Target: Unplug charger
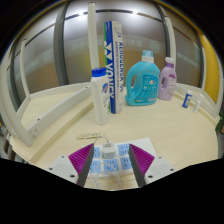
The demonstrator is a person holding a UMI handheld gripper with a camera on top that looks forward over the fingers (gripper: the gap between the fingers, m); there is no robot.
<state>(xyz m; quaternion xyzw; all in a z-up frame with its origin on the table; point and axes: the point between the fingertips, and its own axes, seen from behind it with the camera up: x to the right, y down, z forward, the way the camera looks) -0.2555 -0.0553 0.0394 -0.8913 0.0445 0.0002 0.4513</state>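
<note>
A white charger (107, 152) is plugged into a white and blue power strip (123, 153) lying on the pale table. Its white cable (111, 177) runs back toward me over the strip. My gripper (111, 149) is open, low over the strip. The charger stands between the magenta pads (80, 158), closer to the left finger, with a gap on each side.
Beyond the strip stand a white bottle (100, 98), a tall blue and white tube (112, 55), a blue detergent bottle (141, 82), a purple bottle (168, 80) and a small bottle (187, 99). A white rack (50, 105) stands at the left.
</note>
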